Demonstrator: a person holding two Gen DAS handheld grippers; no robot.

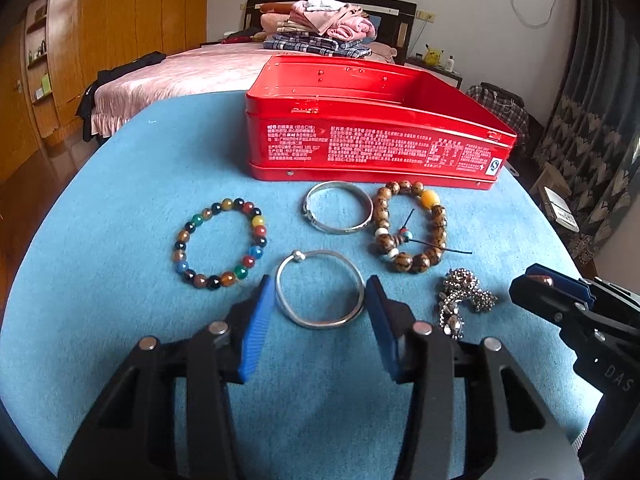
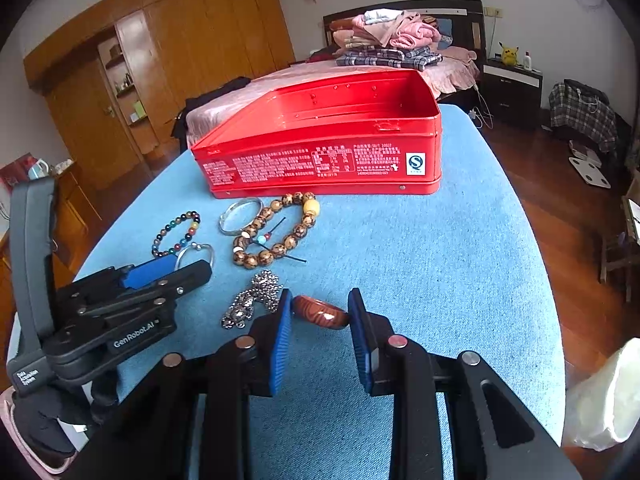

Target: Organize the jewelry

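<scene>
An open red tin box (image 1: 376, 148) (image 2: 320, 160) stands at the back of the blue cloth. In front of it lie a multicoloured bead bracelet (image 1: 220, 238), a silver bangle (image 1: 338, 207), a brown wooden bead bracelet (image 1: 410, 226) and a sparkly chain (image 1: 460, 296) (image 2: 252, 300). My left gripper (image 1: 320, 300) is open, its blue pads on either side of a thin silver bangle (image 1: 320, 320) lying flat. My right gripper (image 2: 320, 312) is open around a brown wooden bangle (image 2: 320, 312); whether the pads touch it is unclear.
The cloth-covered table (image 2: 440, 260) drops off at its right edge to a wooden floor. A bed with folded clothes (image 1: 316, 32) stands behind the box. A wooden wardrobe (image 2: 160, 60) fills the left wall. A white bag (image 2: 604, 396) sits at the lower right.
</scene>
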